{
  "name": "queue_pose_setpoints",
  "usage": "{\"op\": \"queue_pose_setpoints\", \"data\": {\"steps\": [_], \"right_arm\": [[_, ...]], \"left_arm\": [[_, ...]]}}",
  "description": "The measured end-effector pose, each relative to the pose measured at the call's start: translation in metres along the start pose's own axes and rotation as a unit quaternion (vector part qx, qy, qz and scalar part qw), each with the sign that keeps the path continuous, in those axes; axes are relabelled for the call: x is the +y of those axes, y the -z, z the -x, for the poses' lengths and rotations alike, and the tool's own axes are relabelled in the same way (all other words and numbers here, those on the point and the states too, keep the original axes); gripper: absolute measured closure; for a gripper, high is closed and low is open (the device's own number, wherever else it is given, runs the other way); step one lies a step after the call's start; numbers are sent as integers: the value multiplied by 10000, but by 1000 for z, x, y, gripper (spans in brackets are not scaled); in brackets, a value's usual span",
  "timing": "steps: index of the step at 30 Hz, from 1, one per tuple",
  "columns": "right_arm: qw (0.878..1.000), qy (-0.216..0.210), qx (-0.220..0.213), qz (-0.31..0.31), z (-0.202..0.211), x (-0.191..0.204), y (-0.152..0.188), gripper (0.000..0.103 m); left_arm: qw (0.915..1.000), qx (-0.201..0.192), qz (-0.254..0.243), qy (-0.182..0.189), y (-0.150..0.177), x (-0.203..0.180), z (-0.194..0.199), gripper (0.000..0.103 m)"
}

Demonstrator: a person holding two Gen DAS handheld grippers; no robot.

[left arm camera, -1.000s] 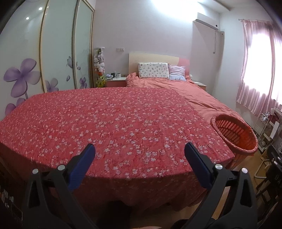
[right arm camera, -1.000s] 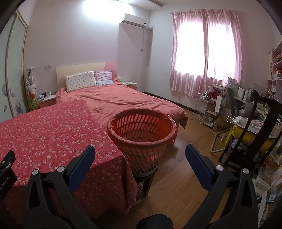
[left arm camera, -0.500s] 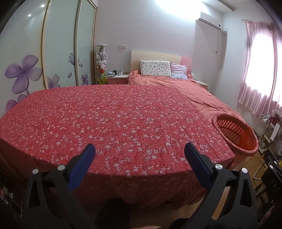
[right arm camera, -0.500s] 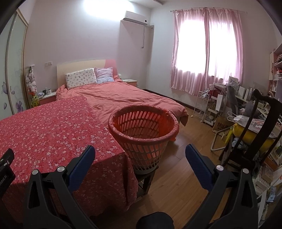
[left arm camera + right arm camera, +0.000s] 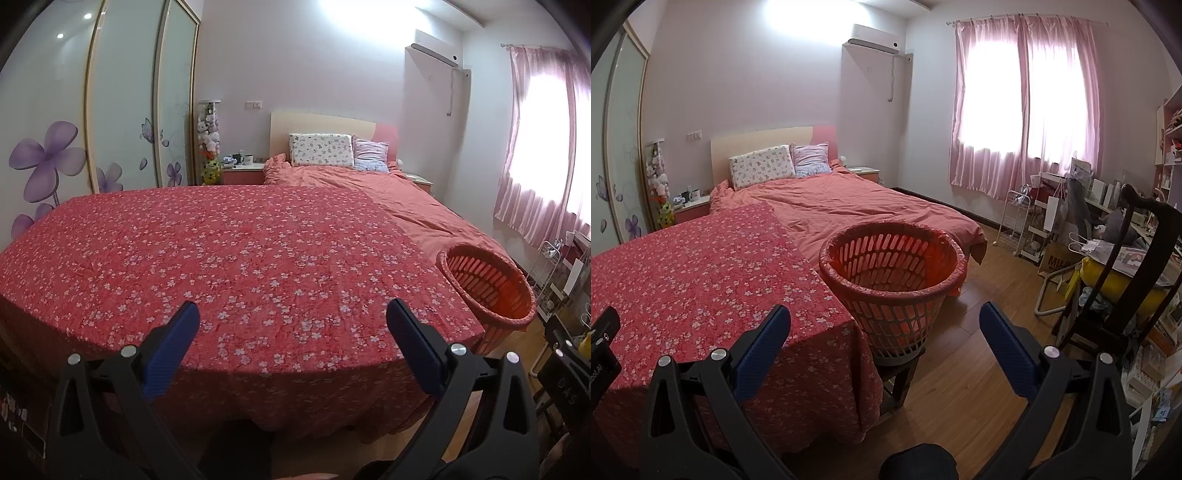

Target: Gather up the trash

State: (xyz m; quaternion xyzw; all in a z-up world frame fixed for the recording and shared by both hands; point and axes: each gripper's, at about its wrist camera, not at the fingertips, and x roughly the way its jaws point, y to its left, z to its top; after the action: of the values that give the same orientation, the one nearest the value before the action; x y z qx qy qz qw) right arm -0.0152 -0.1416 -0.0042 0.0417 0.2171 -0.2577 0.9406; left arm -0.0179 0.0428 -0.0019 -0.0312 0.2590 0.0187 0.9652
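With both the left gripper (image 5: 291, 325) and right gripper (image 5: 884, 325) fingers spread and empty, no trash shows on the floral-covered bench (image 5: 240, 251), so scan beyond it before approaching the basket (image 5: 892, 291) at its right edge.

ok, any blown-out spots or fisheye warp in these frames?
Left wrist view: ceiling glare clipped, window overexposed, floral cloth edge bowed by the lens. Right wrist view: window and ceiling light blown out, basket sharp, corners vignetted black.
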Motion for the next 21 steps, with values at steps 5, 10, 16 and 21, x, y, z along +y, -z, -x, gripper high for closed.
{"op": "queue_pose_setpoints", "data": {"steps": [5, 10, 16, 21], "right_arm": [[10000, -2, 5, 2, 0, 0, 0, 2], [10000, -7, 15, -4, 0, 0, 0, 2], [10000, -5, 18, -6, 0, 0, 0, 2], [10000, -3, 22, -12, 0, 1, 2, 2]], "left_arm": [[10000, -10, -34, 33, 0, -1, 1, 4], [10000, -12, -34, 35, 1, -2, 1, 4], [10000, -13, -40, 35, 1, -2, 1, 4], [10000, -11, -47, 38, 1, -2, 1, 4]]}}
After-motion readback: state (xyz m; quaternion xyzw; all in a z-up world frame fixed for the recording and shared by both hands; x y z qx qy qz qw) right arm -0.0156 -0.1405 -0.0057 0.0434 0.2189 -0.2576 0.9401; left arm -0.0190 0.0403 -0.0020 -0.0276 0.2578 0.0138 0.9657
